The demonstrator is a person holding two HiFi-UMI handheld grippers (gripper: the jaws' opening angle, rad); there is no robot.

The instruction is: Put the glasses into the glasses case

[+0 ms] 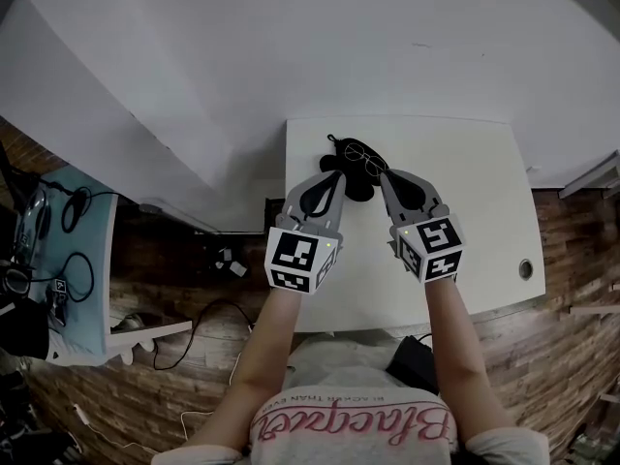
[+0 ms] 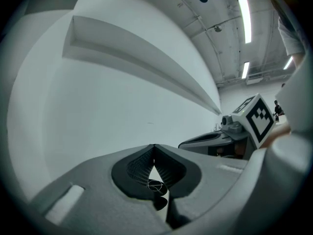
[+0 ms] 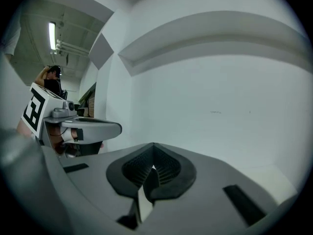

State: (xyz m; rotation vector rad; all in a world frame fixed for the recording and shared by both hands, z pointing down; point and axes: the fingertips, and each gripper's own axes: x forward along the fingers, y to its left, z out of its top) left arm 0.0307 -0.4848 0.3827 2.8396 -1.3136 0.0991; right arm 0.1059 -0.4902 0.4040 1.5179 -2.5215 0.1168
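A black glasses case (image 1: 356, 184) lies on the white table (image 1: 465, 172) near its back left part. Thin wire-framed glasses (image 1: 366, 154) with round lenses rest on top of it. My left gripper (image 1: 334, 176) is shut, its tips at the left side of the case. My right gripper (image 1: 387, 176) is shut too, just right of the case. In the left gripper view the jaws (image 2: 154, 148) meet at the tips, and a round lens (image 2: 155, 185) shows through the slit below them. In the right gripper view the jaws (image 3: 153, 148) also meet, with a dark strip (image 3: 149, 180) in the slit.
The table's left edge (image 1: 287, 192) is close to the left gripper, with floor and cables (image 1: 218, 313) below. A cable hole (image 1: 525, 269) sits near the table's right front. A light-blue desk (image 1: 87, 260) stands far left. A white wall rises behind the table.
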